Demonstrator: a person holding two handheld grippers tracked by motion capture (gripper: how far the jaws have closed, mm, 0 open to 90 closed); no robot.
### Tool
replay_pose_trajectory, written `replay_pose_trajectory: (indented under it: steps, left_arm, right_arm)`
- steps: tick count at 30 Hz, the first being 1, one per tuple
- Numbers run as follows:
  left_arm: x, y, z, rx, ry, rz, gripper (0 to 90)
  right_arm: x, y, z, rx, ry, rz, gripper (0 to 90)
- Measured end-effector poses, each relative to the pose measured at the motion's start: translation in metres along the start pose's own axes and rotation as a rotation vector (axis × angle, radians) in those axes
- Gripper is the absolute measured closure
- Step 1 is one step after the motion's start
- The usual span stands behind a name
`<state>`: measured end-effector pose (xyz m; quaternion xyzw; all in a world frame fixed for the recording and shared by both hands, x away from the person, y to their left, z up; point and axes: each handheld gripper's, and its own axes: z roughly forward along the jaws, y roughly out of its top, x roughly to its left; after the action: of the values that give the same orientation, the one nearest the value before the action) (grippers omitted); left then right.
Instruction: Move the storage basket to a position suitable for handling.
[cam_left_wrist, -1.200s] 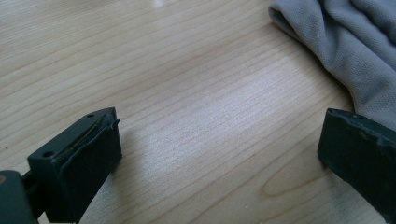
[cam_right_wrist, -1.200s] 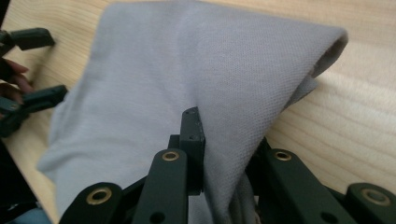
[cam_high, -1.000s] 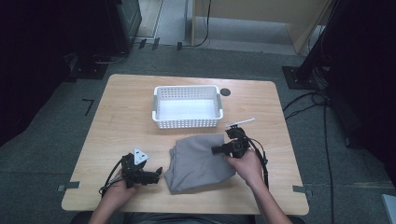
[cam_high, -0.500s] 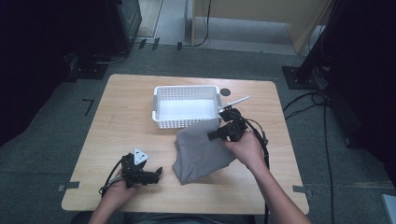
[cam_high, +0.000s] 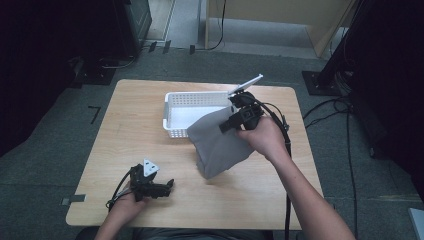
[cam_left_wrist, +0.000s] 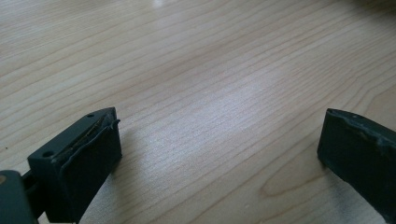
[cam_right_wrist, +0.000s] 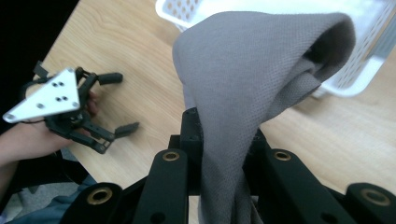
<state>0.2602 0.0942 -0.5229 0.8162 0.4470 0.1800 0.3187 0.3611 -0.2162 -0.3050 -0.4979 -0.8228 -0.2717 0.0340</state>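
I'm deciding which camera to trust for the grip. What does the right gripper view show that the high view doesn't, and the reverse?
Right gripper view alone: the jaws closed on a bunched fold of the grey cloth, seen close up.
High view alone: the whole table, the floor around it, the right gripper lifting the cloth beside the white basket.
Both: the cloth, the basket, and the left gripper resting open on the table.

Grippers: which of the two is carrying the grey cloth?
The right gripper, beside the white basket, pinches the grey cloth; the left gripper rests open, holding nothing.
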Motion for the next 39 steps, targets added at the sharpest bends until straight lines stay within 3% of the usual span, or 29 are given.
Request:
replay_pose_trajectory:
  steps: [11, 18, 25, 32, 39]
  left_arm:
    - [0.000, 0.000, 0.000, 0.000, 0.001, 0.001, 0.0]
    - [0.000, 0.000, 0.000, 0.001, 0.000, 0.002, 0.0]
    - [0.000, 0.000, 0.000, -0.001, 0.003, 0.004, 0.0]
    - [0.000, 0.000, 0.000, -0.002, 0.000, 0.003, 0.0]
    - [0.000, -0.001, 0.000, -0.005, -0.001, -0.002, 0.0]
  right_arm:
    - [0.021, 0.044, -0.038, 0.002, -0.051, -0.045, 77.5]
    - [0.029, 0.081, -0.047, 0.000, -0.084, -0.049, 77.4]
    - [0.032, 0.119, -0.036, 0.020, -0.111, -0.031, 77.4]
    - [0.030, 0.150, -0.016, 0.028, -0.122, 0.018, 77.4]
    - [0.032, 0.180, 0.013, 0.029, -0.136, 0.060, 77.3]
